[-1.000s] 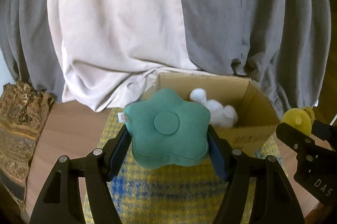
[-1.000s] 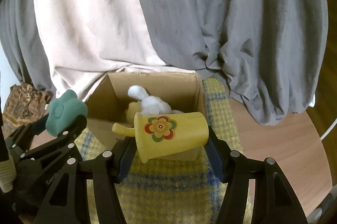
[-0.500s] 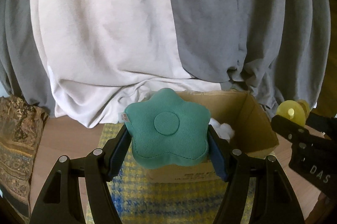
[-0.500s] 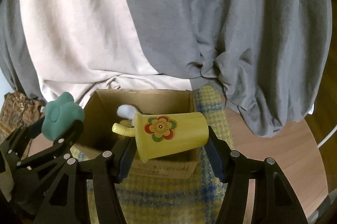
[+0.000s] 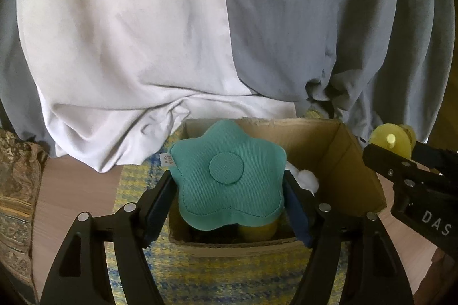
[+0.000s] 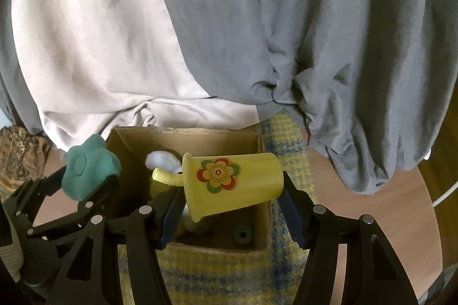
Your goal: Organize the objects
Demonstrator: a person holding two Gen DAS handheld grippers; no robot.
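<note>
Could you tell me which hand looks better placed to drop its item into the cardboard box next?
Probably left. Its fingers have just been opening around the green star cushion, already above the cardboard box. The right gripper clamps the yellow cup firmly.

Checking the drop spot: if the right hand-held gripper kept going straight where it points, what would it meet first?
Probably the open cardboard box, likely the white plush inside; its yellow cup leads. Depth is unclear.
</note>
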